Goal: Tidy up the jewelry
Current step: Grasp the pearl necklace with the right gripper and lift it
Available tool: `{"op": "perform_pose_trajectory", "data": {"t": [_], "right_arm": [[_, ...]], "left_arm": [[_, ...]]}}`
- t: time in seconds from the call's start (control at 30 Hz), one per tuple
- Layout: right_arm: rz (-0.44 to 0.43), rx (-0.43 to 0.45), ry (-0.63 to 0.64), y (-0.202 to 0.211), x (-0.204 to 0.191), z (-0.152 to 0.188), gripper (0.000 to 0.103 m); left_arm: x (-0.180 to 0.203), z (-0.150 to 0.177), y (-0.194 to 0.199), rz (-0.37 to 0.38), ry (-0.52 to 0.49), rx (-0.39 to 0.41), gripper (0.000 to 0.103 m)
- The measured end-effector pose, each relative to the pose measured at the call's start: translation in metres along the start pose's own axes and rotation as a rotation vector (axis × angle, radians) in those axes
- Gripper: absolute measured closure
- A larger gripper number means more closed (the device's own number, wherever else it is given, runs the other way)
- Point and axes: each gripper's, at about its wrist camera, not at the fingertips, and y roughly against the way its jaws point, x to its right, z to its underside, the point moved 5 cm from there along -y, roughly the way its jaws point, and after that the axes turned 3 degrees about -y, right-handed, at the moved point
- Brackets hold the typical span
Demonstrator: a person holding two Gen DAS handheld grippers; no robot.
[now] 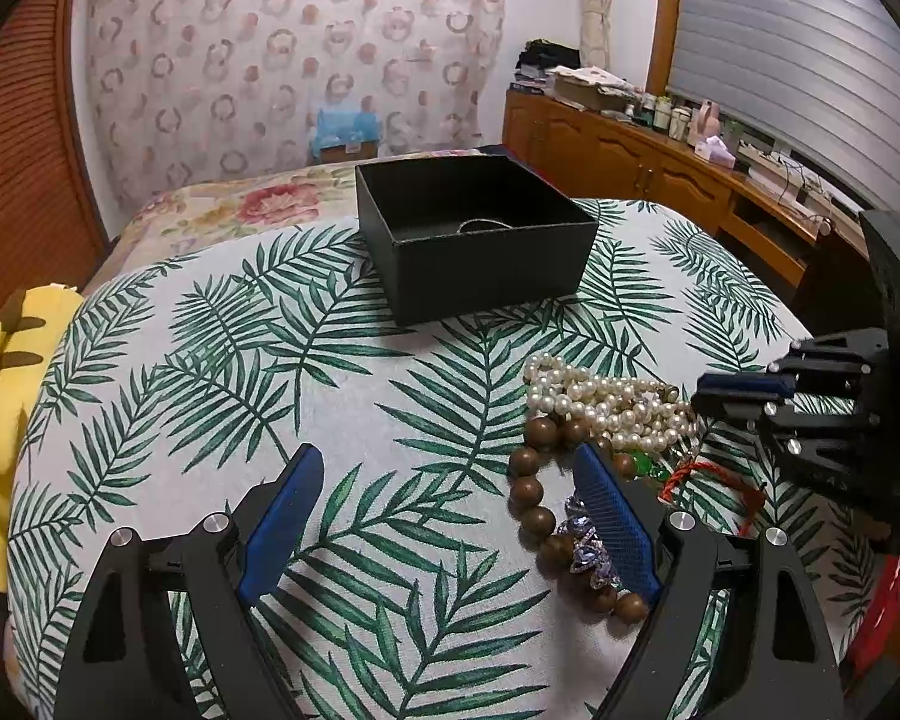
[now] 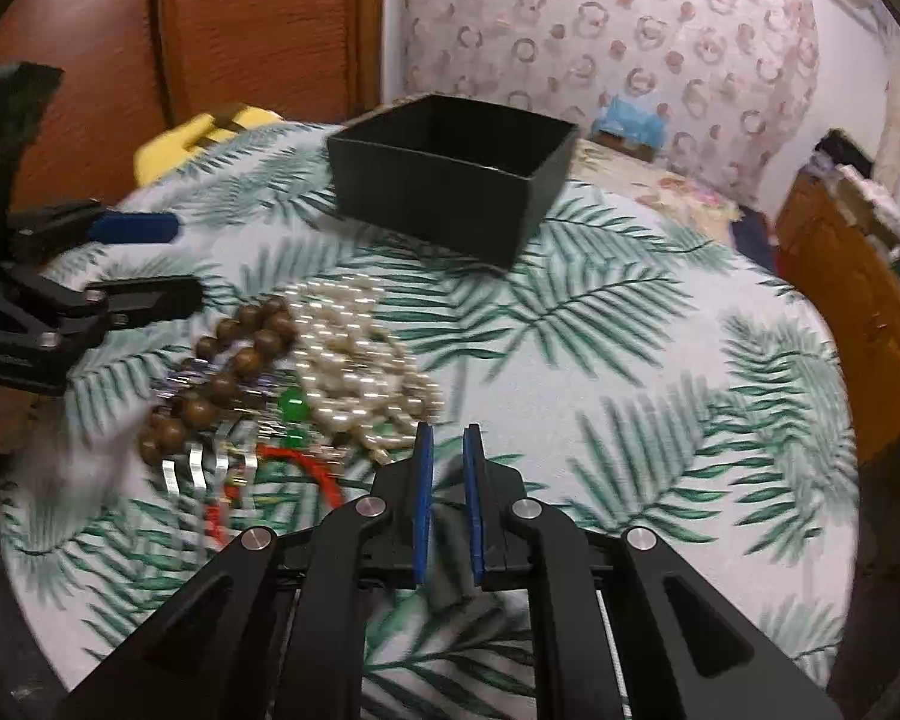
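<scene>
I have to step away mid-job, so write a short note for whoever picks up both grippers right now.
Left gripper: open, holding nothing, low over the cloth with one finger beside the wooden beads.
Right gripper: nearly shut, a narrow gap, nothing visibly held, at the near edge of the pile.
Pile: pearl necklace, wooden beads, green beads, red cord, blue crystal piece, all tangled together on the cloth.
Black box: open, beyond the pile; something thin and silvery shows inside.
Left: nearly all the jewelry still goes into the box.
</scene>
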Motion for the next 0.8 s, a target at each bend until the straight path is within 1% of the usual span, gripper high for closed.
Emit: {"op": "perform_pose_trajectory", "data": {"t": [0.03,0.17,0.2,0.27,0.33,0.43,0.47,0.57,0.8], "right_arm": [[0.011,-0.004,-0.001,-0.002,0.003,0.0,0.092],[-0.028,-0.006,-0.041,-0.003,0.011,0.001,0.092],[-0.033,0.006,-0.045,0.0,0.011,0.0,0.092],[-0.069,0.024,-0.056,0.005,0.007,-0.002,0.092],[-0.079,0.025,-0.052,0.005,0.004,-0.002,0.092],[-0.071,0.007,-0.039,-0.001,0.0,0.0,0.091],[-0.068,0.008,-0.04,-0.002,0.0,-0.001,0.089],[-0.027,-0.003,-0.037,-0.006,0.001,-0.006,0.088],[-0.036,-0.022,-0.027,-0.01,-0.003,-0.006,0.088]], "left_arm": [[0.0,0.0,0.0,0.0,0.0,0.0,0.021],[0.001,0.001,0.0,0.001,0.0,0.001,0.021],[0.001,0.001,0.0,0.0,0.001,0.001,0.021],[0.002,0.001,0.0,0.001,0.001,0.0,0.021],[0.003,0.001,0.001,0.001,-0.002,0.0,0.021],[0.005,0.001,0.001,0.002,-0.006,-0.001,0.021],[0.006,0.001,0.002,0.001,-0.007,-0.001,0.021],[0.005,0.001,0.001,0.003,-0.006,-0.001,0.021],[0.006,0.001,-0.001,0.003,-0.001,-0.004,0.021]]}}
